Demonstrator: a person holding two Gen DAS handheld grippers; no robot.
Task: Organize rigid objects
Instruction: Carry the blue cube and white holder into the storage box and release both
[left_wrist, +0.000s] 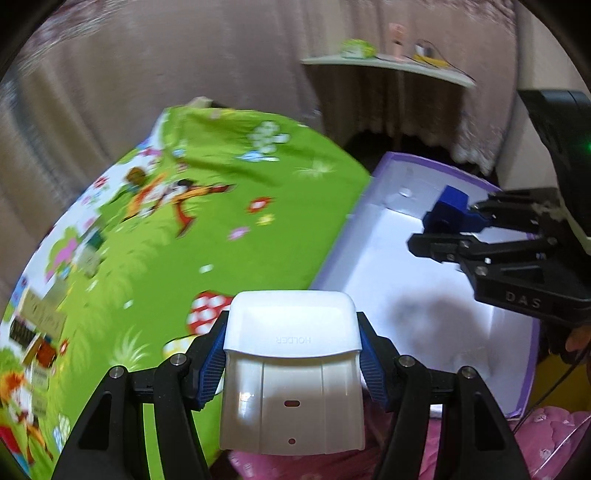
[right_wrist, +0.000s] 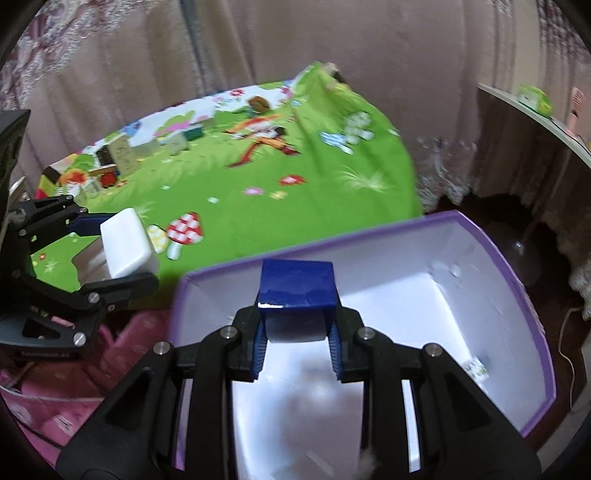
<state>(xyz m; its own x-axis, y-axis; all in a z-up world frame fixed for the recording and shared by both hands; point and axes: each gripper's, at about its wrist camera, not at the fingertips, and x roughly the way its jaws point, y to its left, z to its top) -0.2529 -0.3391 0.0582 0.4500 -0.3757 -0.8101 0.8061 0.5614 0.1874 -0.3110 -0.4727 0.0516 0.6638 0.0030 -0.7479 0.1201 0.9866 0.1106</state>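
Two grippers are seen at work, each with a load. The left gripper (left_wrist: 291, 354) is clamped on a white holder (left_wrist: 291, 373), its blue pads (left_wrist: 213, 363) pressed against both sides, and the word HOLDER is read upside down on the lid. In the left wrist view the holder is carried at six o'clock, above the green cartoon sheet (left_wrist: 221, 206) and just short of the box edge. The right gripper (right_wrist: 297, 341) is pinched on a dark blue block (right_wrist: 297, 284), which is gripped by its lower walls between the blue pads (right_wrist: 258, 347). In the right wrist view the block is held at the centre, over the near wall of the white box with the purple rim (right_wrist: 517, 280). From the left wrist view the same block (left_wrist: 452, 214) is spotted at three o'clock, over the box floor (left_wrist: 388, 266). A small patterned cube (right_wrist: 476, 367) is noted inside the box at four o'clock. Small boxes (right_wrist: 118, 155) are left on the sheet at ten o'clock. Motion blur is seen throughout.
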